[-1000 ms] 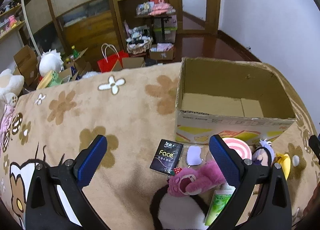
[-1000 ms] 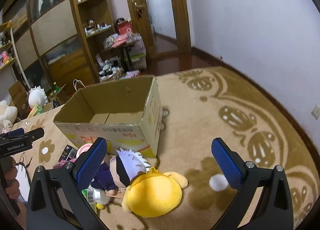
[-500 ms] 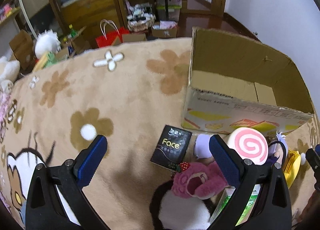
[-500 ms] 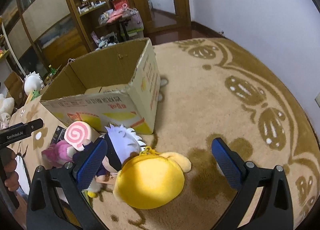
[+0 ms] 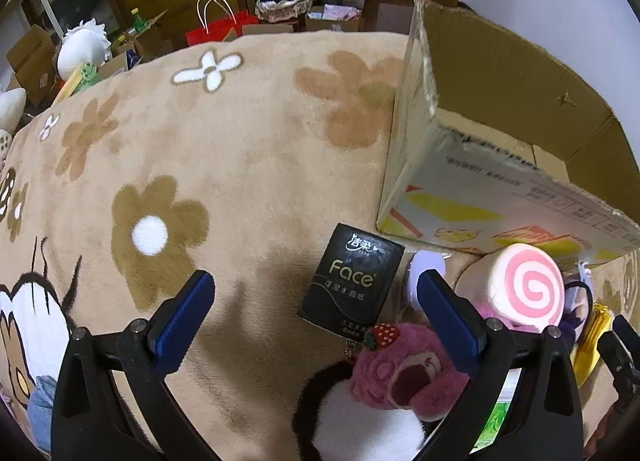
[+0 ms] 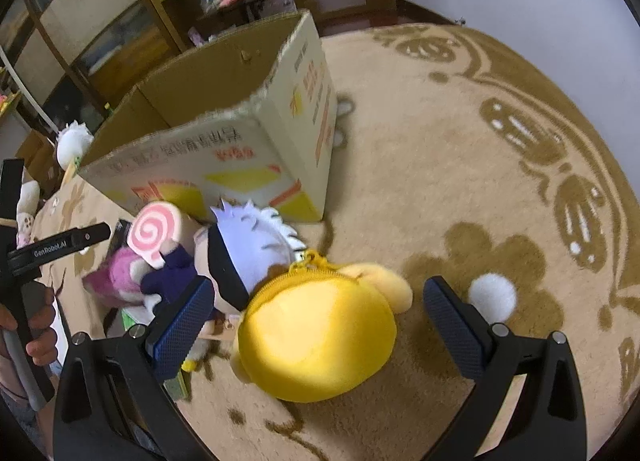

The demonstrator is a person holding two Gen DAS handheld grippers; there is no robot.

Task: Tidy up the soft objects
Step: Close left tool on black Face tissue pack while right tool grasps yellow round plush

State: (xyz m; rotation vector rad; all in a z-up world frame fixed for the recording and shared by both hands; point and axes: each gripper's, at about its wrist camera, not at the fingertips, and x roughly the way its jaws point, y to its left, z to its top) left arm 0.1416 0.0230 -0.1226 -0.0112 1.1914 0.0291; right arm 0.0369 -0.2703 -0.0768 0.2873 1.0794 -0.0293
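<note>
Beige plush carpet point(image 5: 248, 149) with brown flower prints, cluttered wooden shelving at the far wall. Left gripper point(image 5: 316, 301) jaws spread wide, nothing between them but carpet and the near corner of a black "Face" tissue pack point(image 5: 352, 277). Just near-right of that pack: pink bear plush point(image 5: 404, 373) with a strawberry on its ear, lying partly behind the left gripper's right finger, resting on a black-and-white plush point(image 5: 360, 429) (species unclear, cropped at the frame's bottom). Right of the bear a pink-swirl roll plush point(image 5: 524, 285), touching the bear's top. A green tube point(image 5: 496, 421) pokes out under the pile.

Right gripper point(image 6: 316, 313) also spread wide, empty. The yellow zip pouch plush point(image 6: 320, 333) sits right between its fingers, slightly near of the tips, long axis running roughly left-right across the jaw opening (so a close here should land on it, my judgement). Touching its far-left side: white-haired blindfolded doll point(image 6: 248, 249), then the swirl roll and pink bear further left.

Farther on, the open cardboard box point(image 6: 240, 157) stands just beyond the pile, open side up, its inside showing bare cardboard where visible. Likely drop target.

Key relation: the right gripper is the nearer tool to the pouch, straddling it already; the left one would have to shift right for the bear. Box lies far-left of the right gripper, far-right of the left.
</note>
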